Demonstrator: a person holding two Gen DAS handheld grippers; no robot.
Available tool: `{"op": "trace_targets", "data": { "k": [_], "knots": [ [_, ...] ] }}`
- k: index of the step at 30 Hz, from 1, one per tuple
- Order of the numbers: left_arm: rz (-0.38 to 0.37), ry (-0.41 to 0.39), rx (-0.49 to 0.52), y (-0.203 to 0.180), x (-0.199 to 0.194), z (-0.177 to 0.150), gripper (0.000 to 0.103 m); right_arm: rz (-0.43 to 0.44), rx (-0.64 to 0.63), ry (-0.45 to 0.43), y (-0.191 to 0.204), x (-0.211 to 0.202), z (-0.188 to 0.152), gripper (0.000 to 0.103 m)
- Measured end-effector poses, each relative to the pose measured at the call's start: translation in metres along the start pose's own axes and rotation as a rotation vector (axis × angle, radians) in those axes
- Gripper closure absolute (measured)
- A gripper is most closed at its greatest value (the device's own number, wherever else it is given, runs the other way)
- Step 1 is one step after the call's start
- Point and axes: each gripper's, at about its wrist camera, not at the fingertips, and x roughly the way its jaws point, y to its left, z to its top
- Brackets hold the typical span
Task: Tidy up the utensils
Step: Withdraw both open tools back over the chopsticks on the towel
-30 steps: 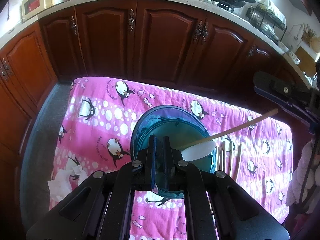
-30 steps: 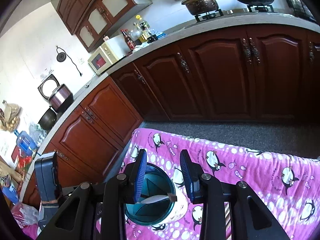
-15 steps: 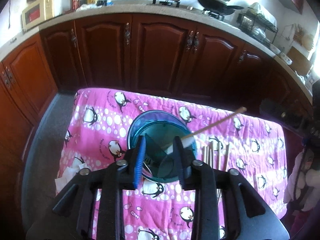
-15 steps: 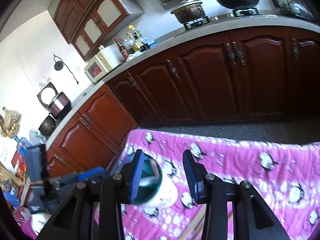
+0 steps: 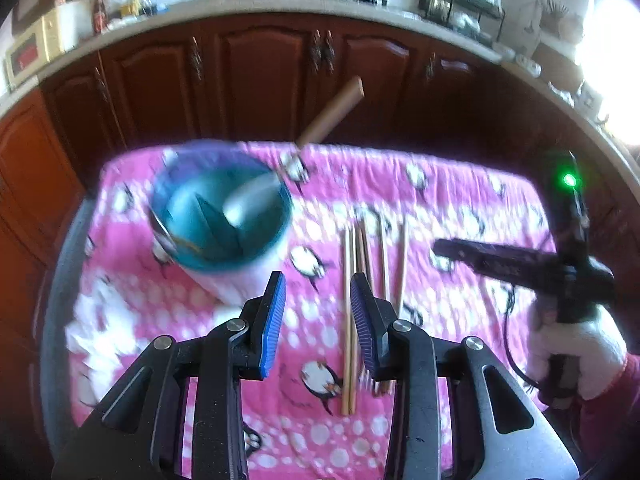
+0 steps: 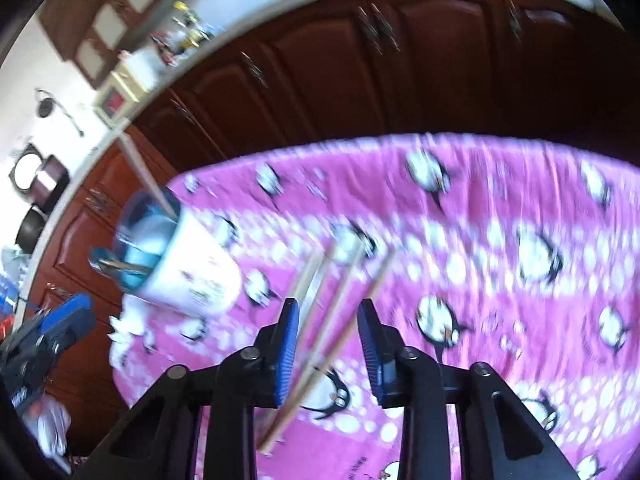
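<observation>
A: What is on the table?

B: A pink cloth (image 5: 460, 184) printed with penguins covers it. A white cup (image 5: 224, 236) with a teal inside stands on the cloth, on the left in both wrist views. A spoon (image 5: 320, 124) with a wooden handle leans out of the cup toward the dark wooden cabinets (image 5: 260, 80) behind the table.

A: Where are the utensils that need sorting?

B: Several wooden chopsticks (image 5: 350, 300) lie flat on the cloth just to the right of the cup, roughly side by side. Both views are blurred, so their exact number cannot be told.

A: What is the left gripper (image 5: 318, 320) doing?

B: It hangs above the cloth between the cup and the chopsticks. Its jaws have just been opening; the blue pads stand apart with nothing pinched between them.

A: And the right gripper (image 6: 328, 344)?

B: It hangs over the chopsticks, held by a hand in a white glove (image 5: 576, 356). Its jaws have just been closing, yet the pads are spread and grip nothing. The sticks lie on the cloth below the gap, not touched by the pads.
</observation>
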Motion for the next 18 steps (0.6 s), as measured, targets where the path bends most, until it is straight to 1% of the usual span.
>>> {"op": "trace_targets", "data": {
  "k": [3,6,10,12,13,14,15,16,17,18],
  "knots": [
    [0.015,0.032,-0.005,-0.003,0.023,-0.014,0.07,-0.023,0.032,0.025,-0.011,0.023,-0.005,0.076],
    [0.011,0.104,-0.03,-0.002,0.055,-0.028,0.07,-0.039,0.064,0.045,-0.016,0.042,0.001,0.076],
    [0.019,0.147,-0.03,-0.006,0.085,-0.036,0.07,-0.064,0.072,0.071,-0.019,0.065,0.005,0.076],
    [0.026,0.167,-0.041,-0.006,0.101,-0.037,0.071,-0.096,0.061,0.083,-0.019,0.076,0.007,0.076],
    [0.025,0.181,-0.051,-0.006,0.109,-0.036,0.071,-0.103,0.061,0.087,-0.018,0.08,0.007,0.077],
    [0.021,0.19,-0.056,-0.007,0.115,-0.036,0.072,-0.102,0.063,0.09,-0.019,0.085,0.007,0.081],
    [0.017,0.199,-0.059,-0.007,0.12,-0.036,0.073,-0.104,0.058,0.077,-0.02,0.086,0.007,0.083],
    [0.016,0.211,-0.059,-0.008,0.127,-0.037,0.077,-0.111,0.046,0.071,-0.018,0.088,0.007,0.088],
    [0.02,0.227,-0.06,-0.009,0.134,-0.038,0.083,-0.112,0.029,0.07,-0.018,0.089,0.008,0.088],
    [0.028,0.23,-0.064,-0.01,0.138,-0.038,0.084,-0.113,0.015,0.069,-0.017,0.09,0.008,0.088]
  ]
}}
